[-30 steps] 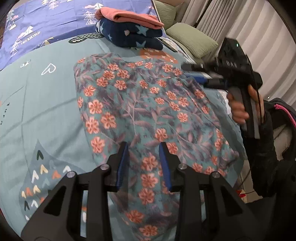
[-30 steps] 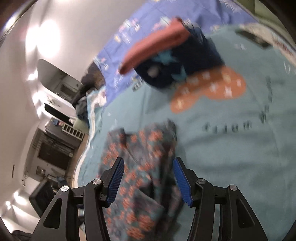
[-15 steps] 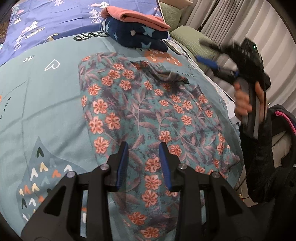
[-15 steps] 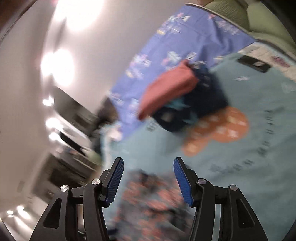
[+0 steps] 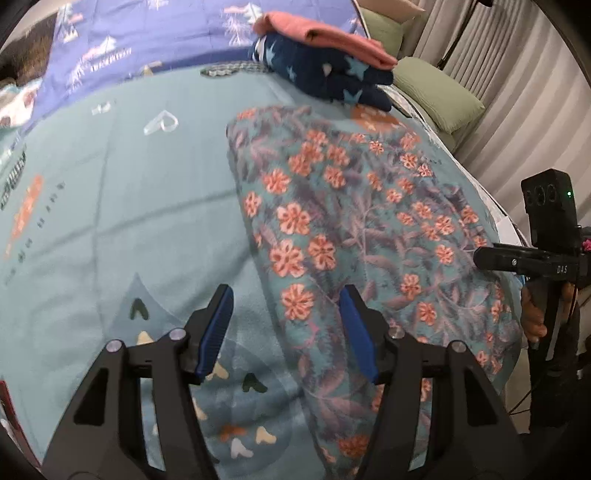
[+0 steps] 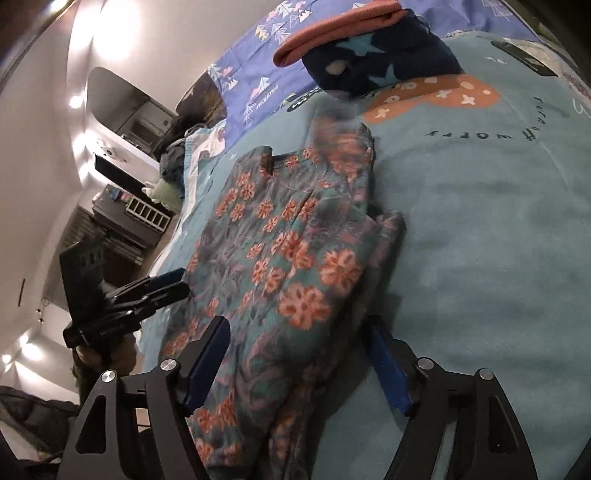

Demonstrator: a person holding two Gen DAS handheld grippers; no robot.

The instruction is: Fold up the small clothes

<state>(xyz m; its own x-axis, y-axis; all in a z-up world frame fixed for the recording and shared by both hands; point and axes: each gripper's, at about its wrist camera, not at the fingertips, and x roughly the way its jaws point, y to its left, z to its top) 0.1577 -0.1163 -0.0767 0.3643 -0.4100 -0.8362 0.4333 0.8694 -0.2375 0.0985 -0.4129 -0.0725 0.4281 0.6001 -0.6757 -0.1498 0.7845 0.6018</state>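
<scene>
A teal floral garment [image 5: 354, 229] with orange flowers lies spread on the teal bedspread [image 5: 129, 206]; it also shows in the right wrist view [image 6: 280, 258], partly folded over on itself. My left gripper [image 5: 284, 328] is open and empty, low over the garment's near left edge. My right gripper [image 6: 299, 358] is open and empty, with its jaws on either side of the garment's near end. The right gripper's body [image 5: 532, 258] shows at the garment's right edge. The left gripper [image 6: 155, 288] shows at the garment's left side.
A stack of folded clothes, pink [image 5: 325, 33] on navy with stars [image 5: 332, 74], sits at the far end of the bed; the stack [image 6: 369, 55] also shows in the right wrist view. Green pillows [image 5: 439, 92] and curtains lie to the right. A purple blanket [image 5: 147, 40] lies beyond.
My left gripper has opened wider and shifted left to the garment's edge. My right gripper has swung down from the air to the garment's near right end. The garment lies flatter.
</scene>
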